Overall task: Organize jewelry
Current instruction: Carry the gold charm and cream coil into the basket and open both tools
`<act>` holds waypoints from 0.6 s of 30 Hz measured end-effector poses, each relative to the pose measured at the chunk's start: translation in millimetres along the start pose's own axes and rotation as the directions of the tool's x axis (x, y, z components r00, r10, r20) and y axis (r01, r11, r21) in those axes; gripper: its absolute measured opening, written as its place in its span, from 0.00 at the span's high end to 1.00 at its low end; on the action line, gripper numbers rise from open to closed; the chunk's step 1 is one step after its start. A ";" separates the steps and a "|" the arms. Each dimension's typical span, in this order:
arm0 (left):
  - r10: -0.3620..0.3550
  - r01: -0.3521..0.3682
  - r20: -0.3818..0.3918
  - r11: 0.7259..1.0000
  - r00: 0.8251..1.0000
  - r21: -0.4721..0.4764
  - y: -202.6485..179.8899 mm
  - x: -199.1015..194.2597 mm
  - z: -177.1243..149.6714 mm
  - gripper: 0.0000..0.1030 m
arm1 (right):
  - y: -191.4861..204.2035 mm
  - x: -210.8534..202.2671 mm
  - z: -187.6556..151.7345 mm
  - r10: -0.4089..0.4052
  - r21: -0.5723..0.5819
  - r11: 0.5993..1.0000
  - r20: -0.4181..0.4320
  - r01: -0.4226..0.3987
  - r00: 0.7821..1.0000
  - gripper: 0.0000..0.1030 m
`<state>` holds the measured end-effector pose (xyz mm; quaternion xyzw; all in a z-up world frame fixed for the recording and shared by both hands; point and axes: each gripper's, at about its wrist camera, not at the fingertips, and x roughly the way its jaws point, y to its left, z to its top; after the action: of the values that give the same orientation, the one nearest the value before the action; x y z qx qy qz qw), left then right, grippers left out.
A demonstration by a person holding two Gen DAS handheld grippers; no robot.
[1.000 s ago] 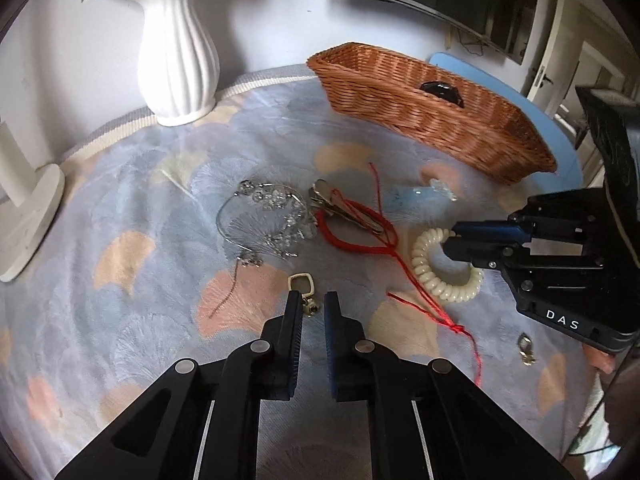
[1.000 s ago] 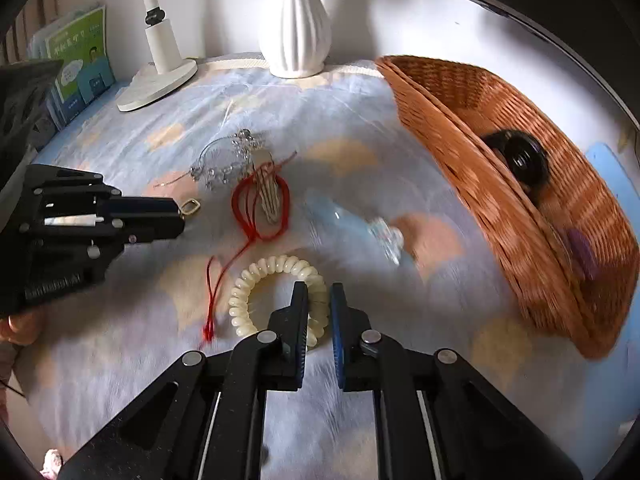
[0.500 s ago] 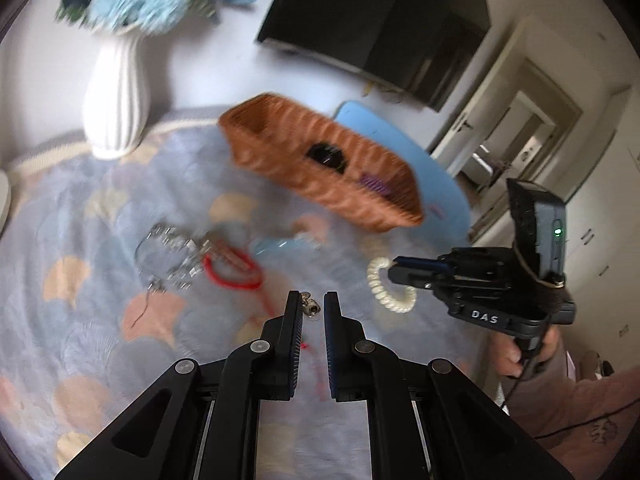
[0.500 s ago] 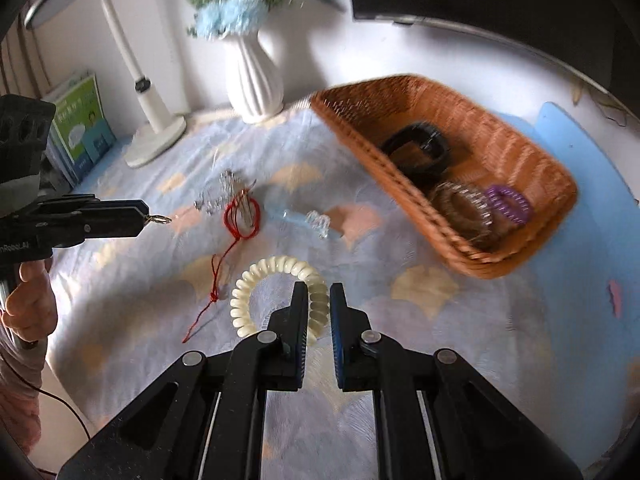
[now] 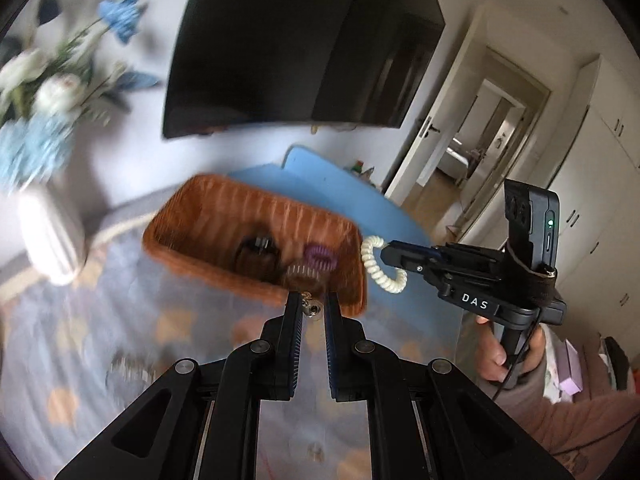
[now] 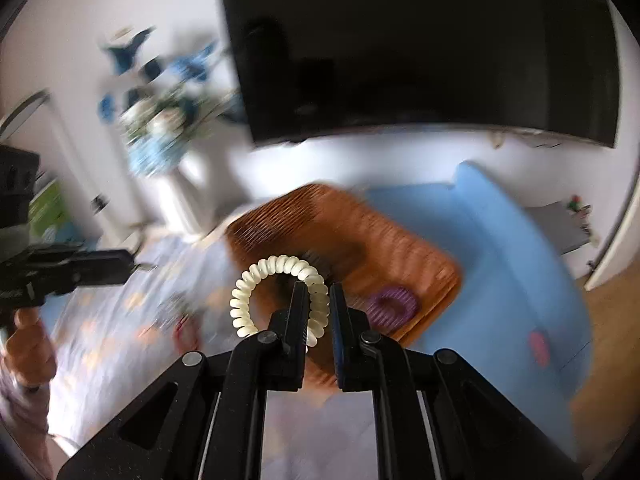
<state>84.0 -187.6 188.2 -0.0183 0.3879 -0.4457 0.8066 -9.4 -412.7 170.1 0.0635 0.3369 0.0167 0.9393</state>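
A table under a patterned cloth (image 5: 80,360) stands before a wall-mounted dark screen (image 5: 304,40) and carries a wicker basket (image 5: 192,216). Within the last second both tools have risen off the cloth with their loads, so pickup appears complete and delivery remains. The left gripper (image 5: 308,308), raised and aimed at the basket, pinches a small metal charm (image 5: 311,307). The right gripper (image 6: 318,300), held level above the basket, is clamped on the cream coil band (image 6: 276,280).
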 end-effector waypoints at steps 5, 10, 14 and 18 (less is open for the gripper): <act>-0.037 0.038 0.007 0.999 0.999 -0.025 11.6 27.9 33.0 0.89 | -25.8 36.2 21.2 -0.063 0.072 0.995 -0.008 0.064 0.998 0.88; 0.024 -0.024 -0.002 0.998 1.000 -0.055 36.9 72.1 52.2 0.89 | -52.0 89.3 24.3 -0.069 0.141 0.987 -0.088 0.081 0.994 0.88; 0.092 -0.093 -0.028 0.993 0.995 -0.070 59.9 104.1 57.1 0.89 | -59.5 124.3 18.7 -0.091 0.146 0.983 -0.154 0.113 0.984 0.88; 0.118 -0.121 -0.039 0.987 0.992 -0.102 80.3 129.9 54.7 0.89 | -59.1 139.5 12.1 -0.094 0.140 0.983 -0.181 0.121 0.979 0.88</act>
<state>214.9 -251.9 117.1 -0.0299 0.4245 -0.3759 0.8232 105.4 -462.3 83.7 0.1140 0.4205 -0.0542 0.8985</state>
